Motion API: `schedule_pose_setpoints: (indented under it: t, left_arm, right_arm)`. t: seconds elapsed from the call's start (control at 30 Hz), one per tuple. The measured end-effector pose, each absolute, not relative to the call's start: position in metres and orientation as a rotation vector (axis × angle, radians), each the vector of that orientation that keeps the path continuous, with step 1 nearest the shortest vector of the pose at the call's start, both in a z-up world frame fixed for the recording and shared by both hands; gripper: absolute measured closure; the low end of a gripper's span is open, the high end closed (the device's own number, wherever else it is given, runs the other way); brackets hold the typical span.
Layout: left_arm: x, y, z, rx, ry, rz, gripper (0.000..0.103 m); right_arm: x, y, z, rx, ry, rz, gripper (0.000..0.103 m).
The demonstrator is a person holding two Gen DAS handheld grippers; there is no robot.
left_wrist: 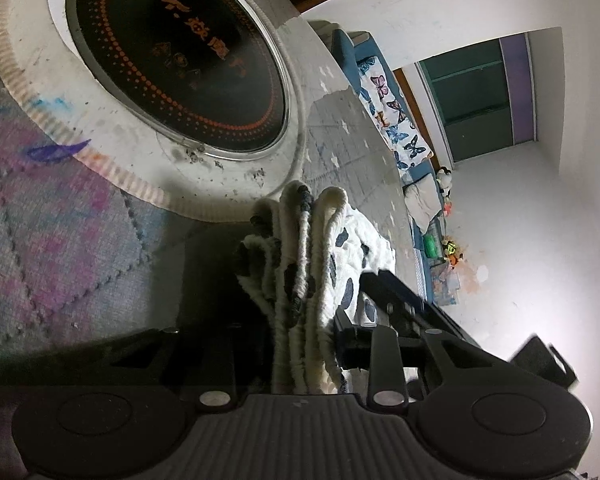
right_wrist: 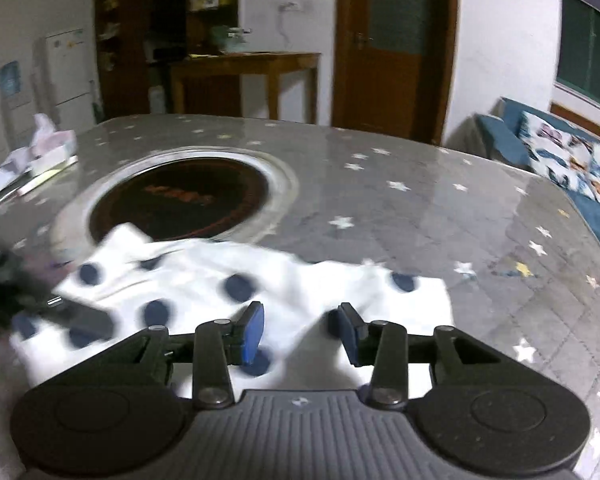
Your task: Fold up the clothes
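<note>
While our left claw [left_wrist: 300, 280] pinched several bunched layers of the spotted garment [right_wrist: 228, 276], our right claw [right_wrist: 300, 332] hung parted and empty just above it. On the counter [right_wrist: 420, 208] the cloth seemed partly folded, though blurred; smoothing and final folds remained.
</note>
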State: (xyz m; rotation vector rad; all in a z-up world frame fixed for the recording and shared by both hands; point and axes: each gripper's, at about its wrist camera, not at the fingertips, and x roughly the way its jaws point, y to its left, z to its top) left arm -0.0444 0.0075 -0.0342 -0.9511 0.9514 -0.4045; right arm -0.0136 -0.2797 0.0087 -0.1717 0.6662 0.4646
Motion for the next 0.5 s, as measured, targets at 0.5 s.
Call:
schedule_pose_setpoints:
  t: [0.5]
  left_arm:
    - [-0.041, 0.004, -0.035, -0.946, 0.95, -0.407, 0.07]
  right_arm:
    - [0.007, -0.339, 0.007, -0.087, 0.695, 0.295, 0.056]
